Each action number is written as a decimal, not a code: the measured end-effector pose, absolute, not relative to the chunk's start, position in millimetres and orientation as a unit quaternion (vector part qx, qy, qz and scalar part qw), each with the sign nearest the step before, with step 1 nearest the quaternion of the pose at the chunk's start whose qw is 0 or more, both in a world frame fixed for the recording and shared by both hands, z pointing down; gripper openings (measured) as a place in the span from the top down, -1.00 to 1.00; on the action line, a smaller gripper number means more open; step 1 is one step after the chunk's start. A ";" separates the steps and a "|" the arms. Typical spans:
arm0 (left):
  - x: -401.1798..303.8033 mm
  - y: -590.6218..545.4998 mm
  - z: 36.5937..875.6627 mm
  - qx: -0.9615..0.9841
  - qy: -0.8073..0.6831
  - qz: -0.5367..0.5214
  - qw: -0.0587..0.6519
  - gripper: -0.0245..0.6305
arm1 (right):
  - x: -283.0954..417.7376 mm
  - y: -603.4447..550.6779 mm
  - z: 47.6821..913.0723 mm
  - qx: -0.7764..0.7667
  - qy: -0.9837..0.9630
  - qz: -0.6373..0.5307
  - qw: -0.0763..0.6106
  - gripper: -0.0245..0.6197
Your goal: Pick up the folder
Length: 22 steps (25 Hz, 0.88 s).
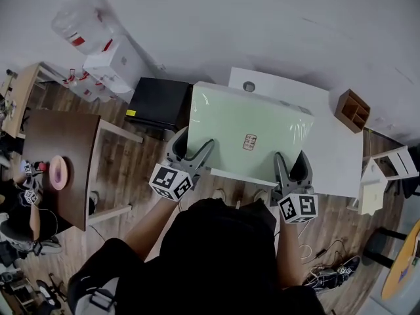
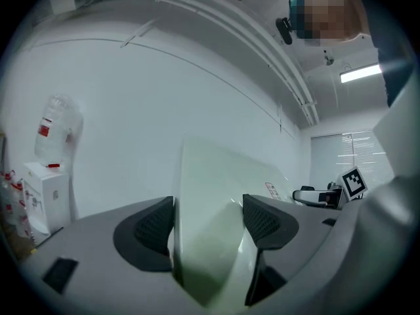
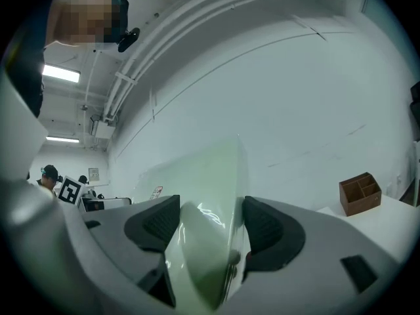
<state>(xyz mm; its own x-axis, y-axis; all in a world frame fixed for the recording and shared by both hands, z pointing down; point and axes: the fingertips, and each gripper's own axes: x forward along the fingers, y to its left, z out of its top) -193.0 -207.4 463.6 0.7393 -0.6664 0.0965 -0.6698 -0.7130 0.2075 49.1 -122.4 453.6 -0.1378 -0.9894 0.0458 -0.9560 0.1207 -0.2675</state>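
Observation:
The folder is a large pale green plastic sheet with a small label in its middle, and it lies over the white table. My left gripper is shut on the folder's near left edge, and my right gripper is shut on its near right edge. In the left gripper view the folder rises between the dark pads of the left gripper. The right gripper view shows the same hold: the folder is clamped in the right gripper.
A brown wooden organizer stands on the table's right end, and a small round object lies at its back edge. A black box sits left of the table, then a brown desk. A water dispenser stands at the wall.

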 end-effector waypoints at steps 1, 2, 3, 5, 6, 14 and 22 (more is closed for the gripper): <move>-198.4 -205.2 462.1 0.924 -0.363 0.003 0.116 -0.06 | 44.0 -120.9 448.6 -0.652 0.747 -0.106 0.075 -0.05; -204.0 -203.2 460.8 0.923 -0.366 -0.002 0.119 -0.06 | 38.7 -119.6 443.3 -0.652 0.749 -0.094 0.078 -0.05; -208.9 -201.1 459.5 0.921 -0.370 -0.006 0.121 -0.06 | 34.1 -118.5 438.8 -0.651 0.750 -0.085 0.080 -0.05; -216.2 -197.0 454.8 0.919 -0.377 -0.013 0.115 -0.06 | 27.3 -117.4 432.2 -0.647 0.754 -0.075 0.084 -0.05; -219.4 -195.4 450.7 0.918 -0.380 -0.017 0.108 -0.06 | 24.2 -117.7 429.0 -0.643 0.758 -0.072 0.084 -0.05; -240.0 -187.1 427.0 0.916 -0.393 -0.036 0.075 -0.05 | 4.7 -116.6 408.6 -0.633 0.767 -0.051 0.089 -0.05; -250.0 -178.0 419.8 0.912 -0.401 -0.051 0.065 -0.05 | -4.7 -112.0 397.5 -0.627 0.773 -0.034 0.090 -0.05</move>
